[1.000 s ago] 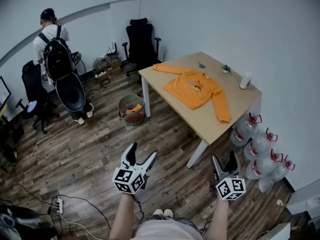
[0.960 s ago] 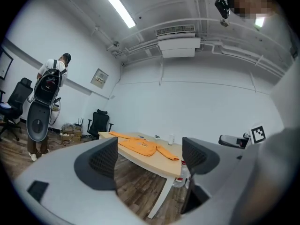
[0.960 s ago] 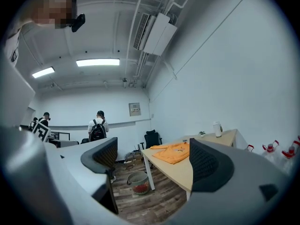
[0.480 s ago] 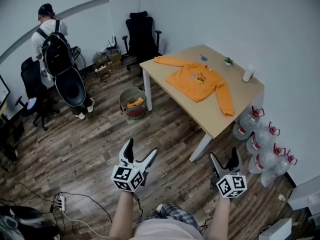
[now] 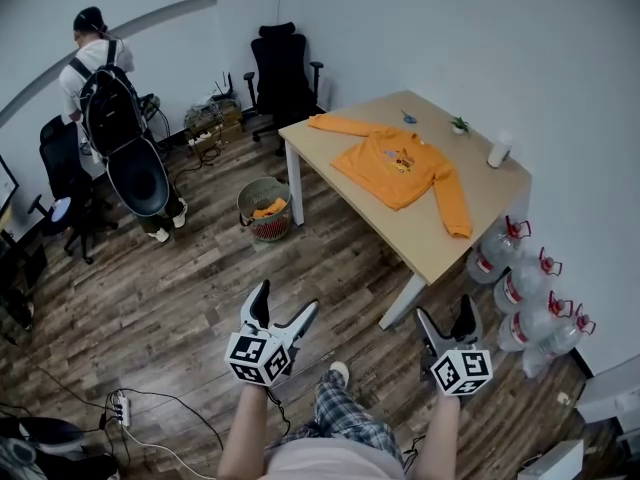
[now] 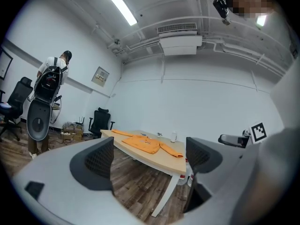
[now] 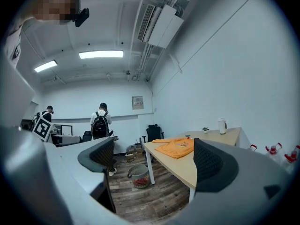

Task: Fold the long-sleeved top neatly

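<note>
An orange long-sleeved top (image 5: 400,168) lies spread flat on a light wooden table (image 5: 425,243), sleeves out to the far left and near right. It shows small in the left gripper view (image 6: 147,143) and the right gripper view (image 7: 177,147). My left gripper (image 5: 285,310) and right gripper (image 5: 441,320) hover over the wooden floor, well short of the table. Both stand open with nothing between their jaws.
A wire bin (image 5: 264,210) stands by the table's left leg. Several water jugs (image 5: 530,293) line the right wall. A white bottle (image 5: 498,151) and small plant (image 5: 459,124) sit on the table. A person with a backpack (image 5: 112,108) and office chairs (image 5: 285,80) are at the back.
The view has closed in on the table a little; a shoe now shows on the floor between my arms. Both grippers keep their place low in the picture, and their jaws have spread a little wider.
</note>
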{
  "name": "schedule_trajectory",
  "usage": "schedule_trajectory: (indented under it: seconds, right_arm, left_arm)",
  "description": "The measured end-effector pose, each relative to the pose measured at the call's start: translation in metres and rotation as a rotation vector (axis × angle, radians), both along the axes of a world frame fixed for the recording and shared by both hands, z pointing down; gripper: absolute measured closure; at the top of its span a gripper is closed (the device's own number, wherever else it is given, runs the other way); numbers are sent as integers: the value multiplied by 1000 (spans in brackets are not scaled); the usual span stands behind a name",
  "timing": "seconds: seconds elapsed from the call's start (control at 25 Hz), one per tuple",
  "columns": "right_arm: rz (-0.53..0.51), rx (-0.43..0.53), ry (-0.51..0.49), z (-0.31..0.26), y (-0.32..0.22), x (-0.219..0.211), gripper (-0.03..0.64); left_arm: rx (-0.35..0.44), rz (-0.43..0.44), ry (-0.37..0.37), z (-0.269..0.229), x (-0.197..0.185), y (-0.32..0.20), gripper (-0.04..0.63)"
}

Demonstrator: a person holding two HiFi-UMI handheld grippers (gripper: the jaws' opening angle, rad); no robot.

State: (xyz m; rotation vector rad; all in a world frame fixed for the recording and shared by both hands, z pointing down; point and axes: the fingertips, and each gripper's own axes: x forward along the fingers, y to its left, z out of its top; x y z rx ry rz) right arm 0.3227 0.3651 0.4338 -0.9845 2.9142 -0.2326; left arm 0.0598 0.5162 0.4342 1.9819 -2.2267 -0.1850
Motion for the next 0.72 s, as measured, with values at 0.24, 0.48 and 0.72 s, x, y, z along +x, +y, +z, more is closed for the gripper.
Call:
schedule_trajectory:
  seconds: [0.24,0.48,0.72]
  right_arm:
    - [-17,-7,7,6,-30,-27,107]
    - [-25,2,-3,7,-77,-70,118]
    - [-6,-8,-36,22,-155,-136,126]
  left_arm:
    - [-5,-3,-9,3,-22,-29,132]
    - [-16,-6,-23,7,-60,-77,133]
    - [-11,11,-46,13,-120,-159,133]
